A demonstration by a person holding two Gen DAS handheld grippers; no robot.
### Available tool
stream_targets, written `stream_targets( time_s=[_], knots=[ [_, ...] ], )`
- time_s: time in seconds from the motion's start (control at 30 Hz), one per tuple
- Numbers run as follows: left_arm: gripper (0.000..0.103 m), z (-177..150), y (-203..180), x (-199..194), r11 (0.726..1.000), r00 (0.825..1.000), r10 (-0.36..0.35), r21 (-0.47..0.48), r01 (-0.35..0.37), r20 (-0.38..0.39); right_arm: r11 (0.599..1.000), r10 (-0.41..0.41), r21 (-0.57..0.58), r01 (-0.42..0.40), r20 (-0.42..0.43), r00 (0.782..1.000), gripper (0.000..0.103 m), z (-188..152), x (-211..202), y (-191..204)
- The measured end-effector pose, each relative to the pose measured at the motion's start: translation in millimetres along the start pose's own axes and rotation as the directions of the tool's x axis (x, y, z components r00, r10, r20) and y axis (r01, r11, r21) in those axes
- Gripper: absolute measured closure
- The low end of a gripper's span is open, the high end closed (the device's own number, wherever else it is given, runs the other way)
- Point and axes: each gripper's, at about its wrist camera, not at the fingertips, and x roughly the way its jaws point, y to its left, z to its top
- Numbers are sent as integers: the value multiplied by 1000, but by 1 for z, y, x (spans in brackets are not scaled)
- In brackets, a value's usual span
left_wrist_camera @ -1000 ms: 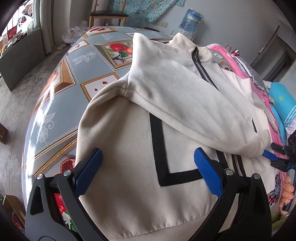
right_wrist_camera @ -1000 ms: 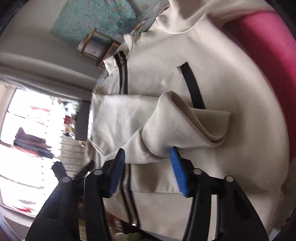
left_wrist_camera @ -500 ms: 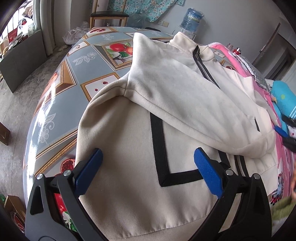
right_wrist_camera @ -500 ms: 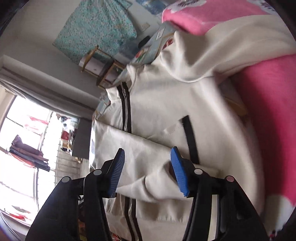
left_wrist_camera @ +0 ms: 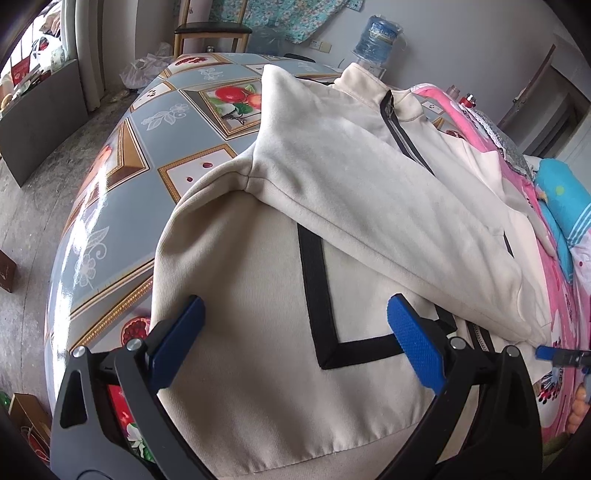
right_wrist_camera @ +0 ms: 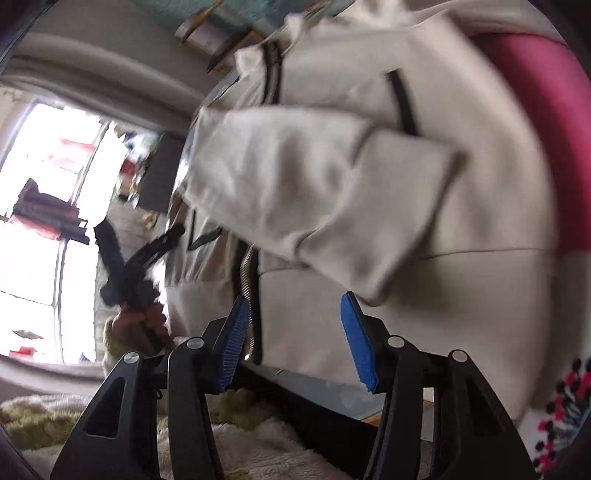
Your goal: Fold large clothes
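Observation:
A cream zip-up jacket (left_wrist_camera: 258, 280) with black trim lies front-up on the table. Its left sleeve (left_wrist_camera: 369, 199) is folded diagonally across the chest, the cuff near the zip. My left gripper (left_wrist_camera: 295, 339) is open and empty, hovering over the jacket's lower front. My right gripper (right_wrist_camera: 291, 332) is open and empty, just below the hem by the zip (right_wrist_camera: 245, 273). In the right wrist view the folded sleeve (right_wrist_camera: 314, 192) lies across the body, and the left gripper (right_wrist_camera: 125, 266) shows at the left. The right gripper's blue tip (left_wrist_camera: 546, 352) shows in the left wrist view.
The table has a grey fruit-patterned cloth (left_wrist_camera: 122, 177). Pink bedding (left_wrist_camera: 554, 288) and a blue pillow (left_wrist_camera: 565, 199) lie along the right. A chair (left_wrist_camera: 210, 29) and a water bottle (left_wrist_camera: 376, 37) stand beyond the table. A fluffy green-white fabric (right_wrist_camera: 258, 443) lies below the right gripper.
The right gripper has let go of the sleeve cuff and drawn back toward the hem; the sleeve now lies flat across the jacket. The left gripper has hardly moved.

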Motion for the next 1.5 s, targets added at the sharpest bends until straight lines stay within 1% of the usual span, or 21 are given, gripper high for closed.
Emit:
stream_targets(
  time_s=[0.1,0.2,0.27,0.33,0.4,0.43,0.5,0.53,0.57,0.63,0.73,0.83,0.93,1.03,1.1,1.17,1.2,1.27,1.33,1.4,1.5],
  knots=[
    [7,-1,-2,1,1000,1000,9,14,-9,0,998,4,67,-12,111,994,52,20,-16,-10],
    [7,0,-1,0,1000,1000,5,11,-5,-3,985,-166,78,156,151,975,52,40,-14,-11],
    [7,1,1,-3,1000,1000,-1,-7,1,-4,978,-204,80,194,148,968,52,49,-12,-9],
    [7,4,5,-13,1000,999,6,-14,-6,42,974,-226,57,219,158,961,52,58,-11,0],
    [7,8,5,-25,996,989,80,29,-84,121,969,-246,5,248,175,954,52,68,-9,17],
    [7,10,5,-27,991,983,117,48,-124,139,967,-241,-41,252,183,953,52,80,-6,33],
    [7,19,4,-23,964,961,226,104,-244,158,964,-208,-129,233,181,961,52,101,2,64],
    [7,23,5,-20,953,952,259,117,-279,163,958,-180,-191,212,172,968,51,114,10,85],
    [7,27,6,-15,938,940,296,135,-319,167,950,-150,-253,185,153,977,42,124,19,103],
    [7,35,11,-7,921,930,334,155,-357,154,924,-101,-358,131,101,990,34,148,51,137],
    [7,42,15,5,902,919,372,181,-391,131,886,-121,-450,110,4,993,34,185,111,170],
    [7,45,17,16,887,908,405,195,-419,111,877,-135,-473,81,-81,988,34,225,172,182],
    [7,45,19,23,873,896,433,204,-443,97,828,-223,-542,142,-86,971,34,258,225,197],
    [7,47,21,24,877,898,428,195,-440,99,806,-247,-577,132,-125,961,35,280,263,208],
    [7,49,22,26,876,897,430,194,-442,105,793,-252,-599,113,-152,956,41,284,279,215],
    [7,51,24,27,874,893,435,187,-449,112,766,-286,-632,119,-169,943,54,283,292,221],
    [7,52,25,27,872,890,440,180,-455,118,750,-300,-649,129,-160,941,54,280,295,225],
    [7,54,29,28,877,889,439,156,-455,128,705,-336,-691,159,-128,933,81,275,298,233],
    [6,54,34,27,887,893,430,123,-445,131,685,-344,-708,173,-105,933,97,276,299,240],
    [6,54,41,25,902,902,414,78,-425,126,675,-325,-716,179,-70,943,98,278,291,252],
    [6,52,45,21,906,901,412,46,-421,133,683,-251,-715,152,-35,967,98,291,274,276]
  ],
)
